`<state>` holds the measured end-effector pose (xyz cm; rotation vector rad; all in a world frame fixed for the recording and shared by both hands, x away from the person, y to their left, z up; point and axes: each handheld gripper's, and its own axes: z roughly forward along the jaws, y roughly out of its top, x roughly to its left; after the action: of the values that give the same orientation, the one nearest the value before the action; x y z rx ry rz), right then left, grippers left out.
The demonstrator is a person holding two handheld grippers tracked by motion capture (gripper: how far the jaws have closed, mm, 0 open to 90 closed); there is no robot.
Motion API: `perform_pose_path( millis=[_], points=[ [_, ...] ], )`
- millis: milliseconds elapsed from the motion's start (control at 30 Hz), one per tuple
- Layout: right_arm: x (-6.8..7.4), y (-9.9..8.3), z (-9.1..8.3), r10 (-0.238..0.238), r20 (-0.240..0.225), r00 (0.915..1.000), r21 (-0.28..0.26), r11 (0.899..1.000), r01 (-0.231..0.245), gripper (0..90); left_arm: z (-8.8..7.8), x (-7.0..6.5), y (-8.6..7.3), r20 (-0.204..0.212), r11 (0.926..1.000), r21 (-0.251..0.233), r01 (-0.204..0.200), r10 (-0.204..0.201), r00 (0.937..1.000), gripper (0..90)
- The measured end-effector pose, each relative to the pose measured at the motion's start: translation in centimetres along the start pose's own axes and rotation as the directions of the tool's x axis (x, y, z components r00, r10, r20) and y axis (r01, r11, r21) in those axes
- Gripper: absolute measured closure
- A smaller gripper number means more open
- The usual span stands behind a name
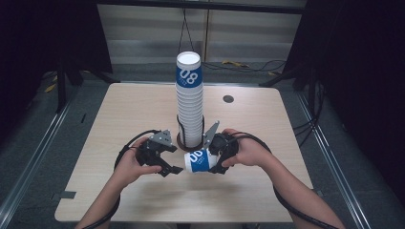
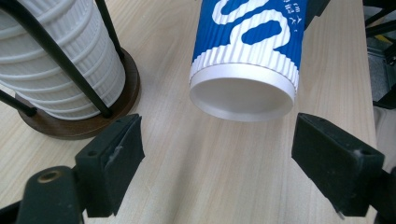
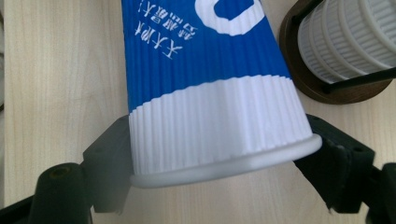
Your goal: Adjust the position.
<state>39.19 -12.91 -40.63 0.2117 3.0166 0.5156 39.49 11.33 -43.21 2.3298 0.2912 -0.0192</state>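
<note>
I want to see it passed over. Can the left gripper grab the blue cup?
Probably yes. The left gripper has open jaws facing the blue cup's end, with bare table between; the right gripper holds it.

Cut off, covered, too small to read

Blue cup (image 3: 210,93) clipped by top edge in right gripper view, hiding most of both pads behind its rim; cup stack (image 2: 60,60) cropped at upper left in left gripper view; small white print (image 1: 195,163) on cup illegible in high view.

My pale wood table (image 1: 143,200) stands on grey floor (image 1: 43,157); a light panelled wall (image 1: 143,28) and dark curtains (image 1: 43,33) lie beyond.
</note>
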Motion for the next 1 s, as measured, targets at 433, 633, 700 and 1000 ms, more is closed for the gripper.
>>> perform_pose_path(
  millis=[433,633,700,1000],
  points=[
    [0.1,0.9,0.1,-0.037,-0.007,0.9993,0.065,0.997,0.037,19.0,0.4,-0.6,0.3,-0.031,0.9980,0.060,-0.016,0.018,0.9994,17.3],
    [0.1,1.1,0.3,-0.040,-0.016,0.9991,0.085,0.996,0.041,19.0,0.6,-0.7,0.3,-0.034,0.9974,0.068,-0.024,0.026,0.9991,17.3],
    [0.0,1.2,0.4,-0.049,-0.017,0.9986,0.089,0.995,0.051,19.0,0.7,-0.7,0.3,-0.038,0.9967,0.077,-0.028,0.031,0.9988,17.3],
    [-0.1,1.8,0.5,-0.052,-0.025,0.9983,0.116,0.992,0.054,19.0,0.8,-1.0,0.4,-0.038,0.9918,0.118,-0.049,0.054,0.9978,17.3]
  ],
)
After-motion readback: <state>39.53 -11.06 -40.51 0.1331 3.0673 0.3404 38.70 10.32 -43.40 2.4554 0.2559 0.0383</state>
